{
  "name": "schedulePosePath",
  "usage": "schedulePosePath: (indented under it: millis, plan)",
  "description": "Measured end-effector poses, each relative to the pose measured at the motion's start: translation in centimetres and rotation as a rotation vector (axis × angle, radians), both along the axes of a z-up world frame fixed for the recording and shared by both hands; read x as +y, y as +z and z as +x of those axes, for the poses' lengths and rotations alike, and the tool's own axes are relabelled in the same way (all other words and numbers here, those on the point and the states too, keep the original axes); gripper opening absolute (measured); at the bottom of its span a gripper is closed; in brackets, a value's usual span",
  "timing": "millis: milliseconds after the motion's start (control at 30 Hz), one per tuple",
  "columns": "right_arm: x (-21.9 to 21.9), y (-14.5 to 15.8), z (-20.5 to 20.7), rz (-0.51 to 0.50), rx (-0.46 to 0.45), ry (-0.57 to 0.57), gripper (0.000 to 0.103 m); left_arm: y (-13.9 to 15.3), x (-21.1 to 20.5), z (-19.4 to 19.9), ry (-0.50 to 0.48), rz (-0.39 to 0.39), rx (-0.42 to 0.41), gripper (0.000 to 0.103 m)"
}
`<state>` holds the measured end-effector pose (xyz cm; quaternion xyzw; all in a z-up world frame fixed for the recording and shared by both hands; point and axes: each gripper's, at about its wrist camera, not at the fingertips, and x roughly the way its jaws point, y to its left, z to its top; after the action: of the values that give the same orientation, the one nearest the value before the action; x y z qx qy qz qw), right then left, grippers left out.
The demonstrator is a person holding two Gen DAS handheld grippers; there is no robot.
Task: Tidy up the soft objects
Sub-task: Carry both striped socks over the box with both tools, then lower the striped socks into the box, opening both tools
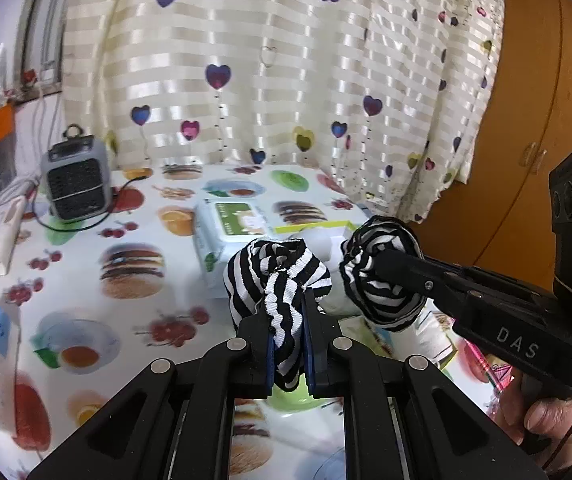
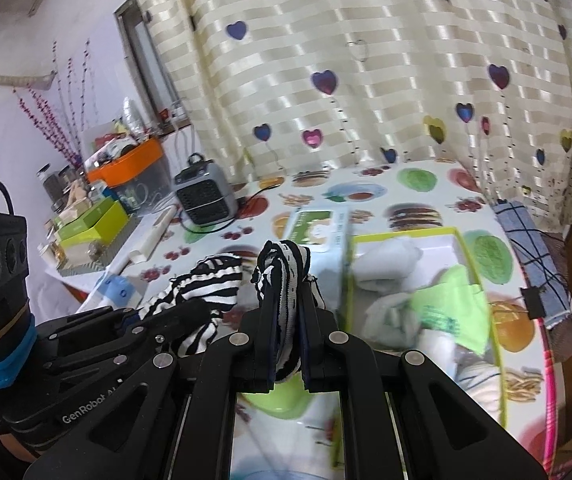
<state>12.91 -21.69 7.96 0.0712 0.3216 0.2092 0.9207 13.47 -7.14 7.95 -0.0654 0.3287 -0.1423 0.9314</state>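
Striped sock before wipes pack, heater

Both wrist views look down along their fingers, close over the table, sharing the curtain

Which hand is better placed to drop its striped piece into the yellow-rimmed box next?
Probably the right. The right gripper, shut on striped fabric, sits right beside the yellow-rimmed box. The left gripper holds its striped fabric farther from the box, with the right gripper in between.
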Motion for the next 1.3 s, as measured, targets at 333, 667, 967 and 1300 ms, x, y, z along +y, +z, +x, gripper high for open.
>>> schedulePosePath:
  millis: [333,667,967,1300]
  plan:
    - [-4.5,-0.6,1.2,0.009,0.011,-0.096,0.009,-0.7,-2.8,1.9,-0.064,-0.003,0.018,0.010]
    - [-7.8,-1.9,2.7,0.011,0.036,-0.162,0.009,-1.3,-4.8,3.7,-0.098,0.006,0.030,0.010]
    - [-8.2,-3.2,5.0,-0.005,0.062,-0.162,0.009,-2.1,-5.8,5.4,-0.114,0.015,0.048,0.010]
    - [-7.8,-4.8,8.1,-0.036,0.106,-0.148,0.009,-3.6,-7.7,8.4,-0.138,0.032,0.095,0.010]
